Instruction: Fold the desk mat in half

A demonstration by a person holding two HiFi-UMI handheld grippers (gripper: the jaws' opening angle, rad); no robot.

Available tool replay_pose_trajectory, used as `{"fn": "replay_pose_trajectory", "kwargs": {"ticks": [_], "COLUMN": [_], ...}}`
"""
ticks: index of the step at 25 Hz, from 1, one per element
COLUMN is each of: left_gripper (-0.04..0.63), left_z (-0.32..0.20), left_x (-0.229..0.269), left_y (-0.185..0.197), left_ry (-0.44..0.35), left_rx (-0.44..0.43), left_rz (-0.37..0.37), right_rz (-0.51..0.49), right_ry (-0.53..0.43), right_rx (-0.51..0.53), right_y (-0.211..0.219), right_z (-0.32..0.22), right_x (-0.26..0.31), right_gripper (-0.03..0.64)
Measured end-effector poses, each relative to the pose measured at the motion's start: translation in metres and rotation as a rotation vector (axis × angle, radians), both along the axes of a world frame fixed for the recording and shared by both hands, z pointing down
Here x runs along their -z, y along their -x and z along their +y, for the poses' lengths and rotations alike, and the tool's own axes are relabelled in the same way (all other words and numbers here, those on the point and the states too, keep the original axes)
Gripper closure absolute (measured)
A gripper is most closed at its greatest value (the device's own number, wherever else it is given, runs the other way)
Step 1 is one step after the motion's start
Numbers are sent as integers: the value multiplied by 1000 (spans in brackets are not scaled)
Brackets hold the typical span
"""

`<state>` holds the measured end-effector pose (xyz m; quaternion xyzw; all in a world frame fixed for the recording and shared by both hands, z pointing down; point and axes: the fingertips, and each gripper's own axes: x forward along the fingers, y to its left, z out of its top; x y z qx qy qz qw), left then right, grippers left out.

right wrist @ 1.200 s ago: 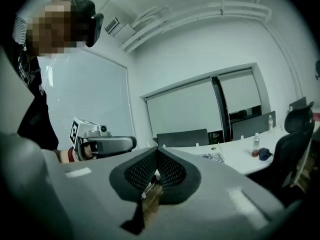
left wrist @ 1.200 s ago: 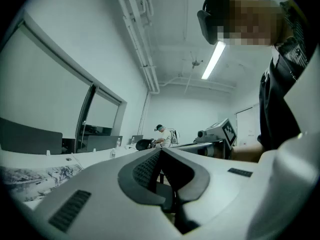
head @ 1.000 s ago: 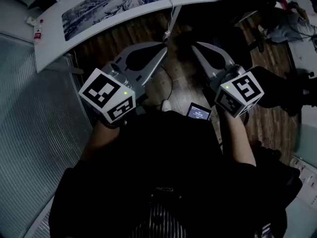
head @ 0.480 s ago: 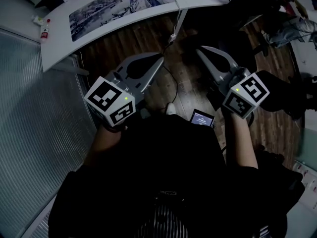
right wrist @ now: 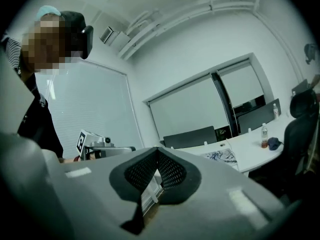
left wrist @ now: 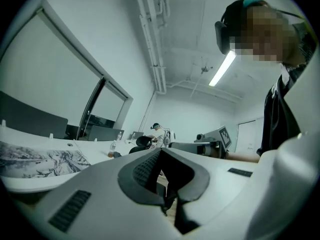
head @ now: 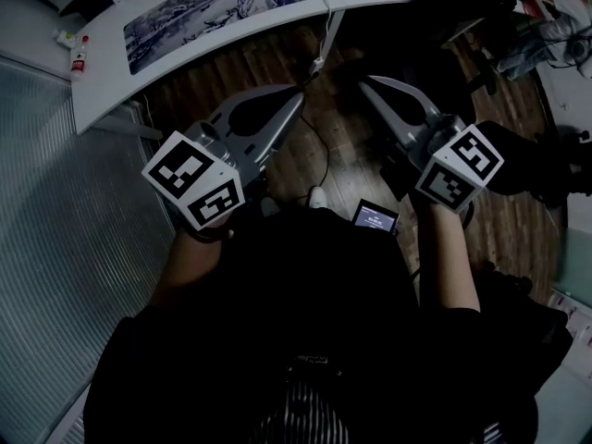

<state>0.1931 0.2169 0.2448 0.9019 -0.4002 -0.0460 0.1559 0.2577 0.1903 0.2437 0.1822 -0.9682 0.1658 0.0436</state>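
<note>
The head view looks steeply down from above the person's chest onto the left gripper, the right gripper, the floor and the desk with the mat. Each gripper view sits close behind its own jaws and faces level across the room. Each catches the other gripper beside it. All three views share desk and mat.

Desk mat: far right corner cut off by head view's top edge, same for the surface under it. In left gripper view my left claw covers the mat's near side, its left end lost in the dark rim. Right gripper view: mat print too small to tell. Bottle label unreadable. Small screen partly behind my torso, text too small.
</note>
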Motion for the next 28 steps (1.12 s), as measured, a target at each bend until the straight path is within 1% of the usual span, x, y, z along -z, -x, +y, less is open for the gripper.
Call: {"fn": "replay_pose_trajectory", "kwargs": {"ticks": [3,6,10,13,16,20,23,27,28], "left_gripper": [588,588,588,587,587,588,588,588,588], "left_z": [4,14,13,16,21,27,28,29,30], "left_x": [2,3,5,2,4,14,16,14,13], "left_y": [-5,-10,-3,-1,5,15,28,49,53], "left_ry": [-16,-37,-41,-57,-79,-104,-105,-99,-92], "left_rx": [-10,-34,-33,-20,-13,-13,1,71,73], "left_rz": [-4,-11,-1,-9,-14,-7,-4,32,35], "right_rz": [-28,-87,-73,-36,-5,-14,-5,-32,-35], "right_ry": [-10,12,12,-13,-14,9,-8,-28,-32], "right_rx": [-9,28,-6,4,1,-15,-11,-48,-52], "right_y": [0,1,10,14,18,19,29,44,48], "right_z": [6,21,18,25,31,31,33,28,27], "right_x": [-1,-3,-5,-6,-10,-6,-2,15,19], "right_gripper": [614,614,614,614,614,614,614,614,614]}}
